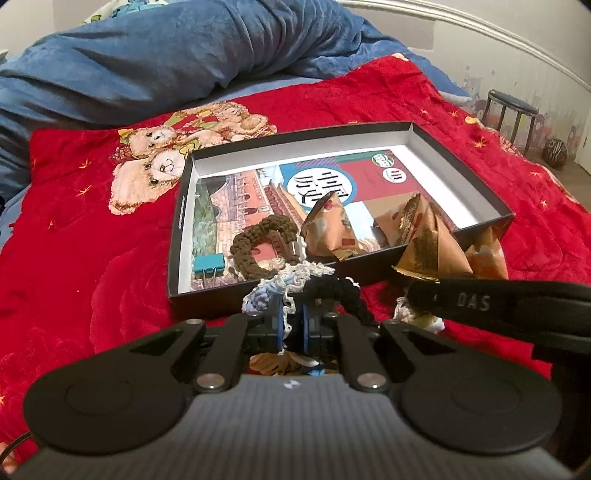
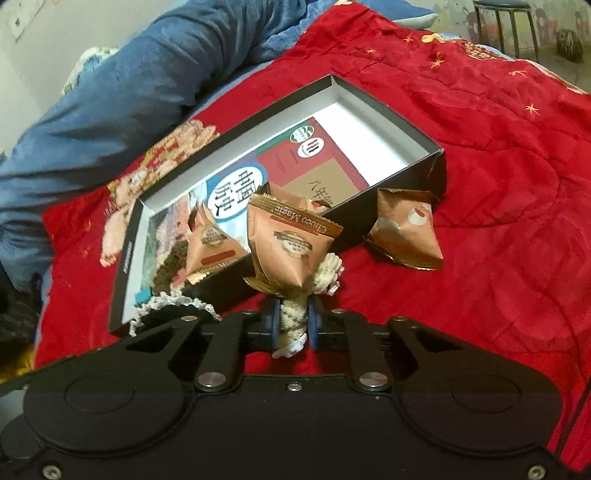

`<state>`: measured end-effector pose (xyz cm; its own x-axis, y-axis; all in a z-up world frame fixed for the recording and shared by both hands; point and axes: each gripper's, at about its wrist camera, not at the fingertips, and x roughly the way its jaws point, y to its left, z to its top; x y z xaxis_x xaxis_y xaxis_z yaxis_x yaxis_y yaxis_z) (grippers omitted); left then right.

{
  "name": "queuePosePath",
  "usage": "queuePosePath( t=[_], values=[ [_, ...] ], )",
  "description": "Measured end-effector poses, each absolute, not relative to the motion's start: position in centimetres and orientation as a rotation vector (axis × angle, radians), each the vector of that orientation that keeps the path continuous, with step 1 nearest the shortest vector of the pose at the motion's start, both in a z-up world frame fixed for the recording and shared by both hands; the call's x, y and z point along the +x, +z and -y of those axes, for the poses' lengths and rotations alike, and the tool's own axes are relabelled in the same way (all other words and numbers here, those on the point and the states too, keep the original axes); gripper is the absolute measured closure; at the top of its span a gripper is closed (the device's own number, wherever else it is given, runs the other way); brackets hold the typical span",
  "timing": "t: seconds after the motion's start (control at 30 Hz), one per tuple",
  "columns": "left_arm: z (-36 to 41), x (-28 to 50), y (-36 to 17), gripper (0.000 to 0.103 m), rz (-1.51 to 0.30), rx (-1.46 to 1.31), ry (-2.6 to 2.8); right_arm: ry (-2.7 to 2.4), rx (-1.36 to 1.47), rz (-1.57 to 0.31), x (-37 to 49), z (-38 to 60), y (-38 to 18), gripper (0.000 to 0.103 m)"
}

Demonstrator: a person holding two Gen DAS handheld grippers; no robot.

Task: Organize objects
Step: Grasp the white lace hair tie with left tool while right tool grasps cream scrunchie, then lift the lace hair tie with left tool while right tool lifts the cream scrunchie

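Note:
A black box [image 1: 177, 221] [image 2: 439, 173] lies open on the red quilt. In it lie a book [image 1: 332, 181] [image 2: 280, 158], a brown crochet scrunchie [image 1: 255, 243], a teal binder clip [image 1: 209, 264] and brown snack packets [image 1: 328, 229] [image 2: 210, 243]. My left gripper [image 1: 291, 317] is shut on a white-and-blue crochet piece [image 1: 284, 284] with a black scrunchie [image 1: 340, 291] at the box's near edge. My right gripper [image 2: 293, 319] is shut on a cream crochet scrunchie [image 2: 295, 314], with a Choco Magic packet [image 2: 291, 247] resting over it. Another packet [image 2: 404, 230] lies on the quilt outside the box.
A red quilt with teddy bears [image 1: 74, 221] [image 2: 480, 184] covers the bed. A blue blanket [image 1: 166, 55] [image 2: 129, 92] is heaped behind the box. A stool [image 1: 511, 110] [image 2: 502, 22] and a dark ball [image 1: 555, 153] stand on the floor at the right.

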<state>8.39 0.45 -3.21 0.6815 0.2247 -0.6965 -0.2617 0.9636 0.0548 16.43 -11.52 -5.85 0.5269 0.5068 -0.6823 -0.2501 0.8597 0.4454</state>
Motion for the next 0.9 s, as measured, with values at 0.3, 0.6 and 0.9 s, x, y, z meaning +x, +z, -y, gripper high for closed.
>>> queuePosePath(
  t=[0.3,0.6,0.9],
  values=[
    [-0.4,7.8,-2.4,0.091,-0.73,-0.069,0.248,0.477,0.422,-0.859,15.7,13.6,-4.3,0.089],
    [-0.1,6.9,-1.1,0.091,-0.656,-0.08,0.223,0.514,0.515,-0.802,15.0,15.8,-2.6,0.089],
    [0.2,5.9,-0.1,0.091,-0.582,-0.088,0.186,0.518,0.551,-0.764,14.8,15.9,-2.2,0.089]
  ],
)
